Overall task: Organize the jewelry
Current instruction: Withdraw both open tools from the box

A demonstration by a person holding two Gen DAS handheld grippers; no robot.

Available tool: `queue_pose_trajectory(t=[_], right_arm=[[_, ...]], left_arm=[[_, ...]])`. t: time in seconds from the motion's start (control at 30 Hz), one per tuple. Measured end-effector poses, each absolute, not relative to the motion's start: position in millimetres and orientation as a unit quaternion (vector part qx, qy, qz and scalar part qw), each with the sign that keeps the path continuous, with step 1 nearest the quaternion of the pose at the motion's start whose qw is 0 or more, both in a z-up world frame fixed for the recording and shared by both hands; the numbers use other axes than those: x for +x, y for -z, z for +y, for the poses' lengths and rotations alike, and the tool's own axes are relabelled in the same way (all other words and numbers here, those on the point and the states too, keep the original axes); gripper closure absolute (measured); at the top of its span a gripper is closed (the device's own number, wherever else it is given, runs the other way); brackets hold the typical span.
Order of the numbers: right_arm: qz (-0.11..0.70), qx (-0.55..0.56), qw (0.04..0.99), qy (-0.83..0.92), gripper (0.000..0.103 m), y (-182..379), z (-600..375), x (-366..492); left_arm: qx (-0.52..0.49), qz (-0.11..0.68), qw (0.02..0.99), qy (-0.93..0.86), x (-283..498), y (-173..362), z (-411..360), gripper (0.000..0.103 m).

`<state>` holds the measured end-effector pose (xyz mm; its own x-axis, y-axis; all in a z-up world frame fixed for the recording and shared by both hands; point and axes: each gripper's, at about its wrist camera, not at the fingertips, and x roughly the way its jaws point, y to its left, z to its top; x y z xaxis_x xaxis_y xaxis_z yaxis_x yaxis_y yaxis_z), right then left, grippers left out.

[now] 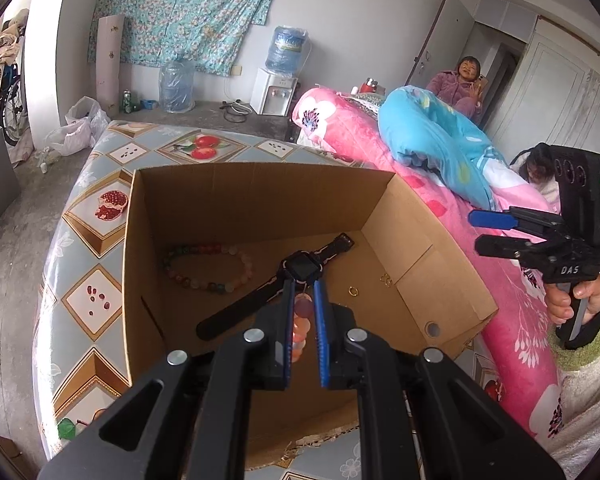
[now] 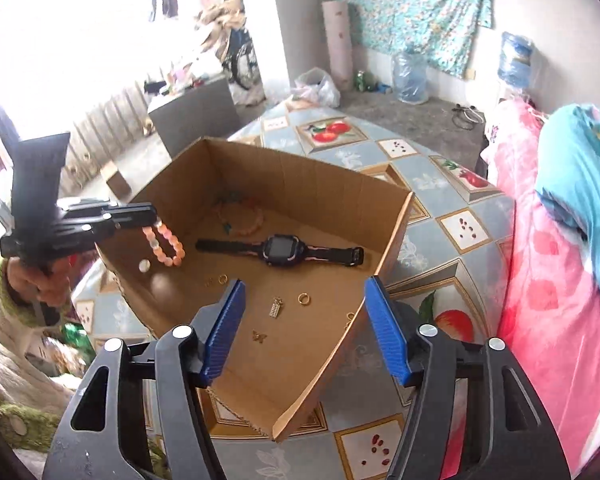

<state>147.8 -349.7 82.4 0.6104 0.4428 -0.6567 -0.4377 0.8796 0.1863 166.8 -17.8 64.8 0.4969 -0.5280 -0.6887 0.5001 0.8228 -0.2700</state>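
While the left gripper (image 1: 303,286) hangs over the cardboard box (image 2: 392,224), its jaws are pinched narrow on a pink and orange bead bracelet (image 2: 166,242) that dangles just inside the box's near wall. Beside the box, the right gripper (image 2: 305,312) stands wide with nothing between its blue pads, hovering above the box's corner. On the box floor lie a black smartwatch (image 2: 278,251), a multicoloured bead bracelet (image 1: 206,266) toward the far wall, a gold ring (image 2: 304,299), a small gold pendant (image 2: 275,307) and what looks like a butterfly charm (image 2: 259,336), though it is tiny. If the bracelet is let go from here, it could drop onto the watch strap, or catch the box rim and spill onto the tablecloth (image 2: 452,216).
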Motion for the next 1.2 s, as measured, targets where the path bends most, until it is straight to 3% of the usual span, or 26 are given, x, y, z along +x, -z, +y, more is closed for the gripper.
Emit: queue_pose_trajectory(t=[0.57,0.97,1.03,1.2], right_arm=[[0.349,0.124,0.908,-0.196,0.04,-51,-390,143],[0.338,0.155,0.905,-0.205,0.04,-51,-389,133],[0.335,0.18,0.901,-0.208,0.039,-51,-391,131],[0.353,0.226,0.883,-0.212,0.036,-44,-389,135]], left_arm=[[0.052,0.479,0.84,0.249,180,-45,-27,0.093],[0.028,0.432,0.878,0.206,164,-71,3,0.093],[0.011,0.416,0.89,0.189,161,-79,17,0.084],[-0.054,0.389,0.908,0.147,160,-88,52,0.049]])
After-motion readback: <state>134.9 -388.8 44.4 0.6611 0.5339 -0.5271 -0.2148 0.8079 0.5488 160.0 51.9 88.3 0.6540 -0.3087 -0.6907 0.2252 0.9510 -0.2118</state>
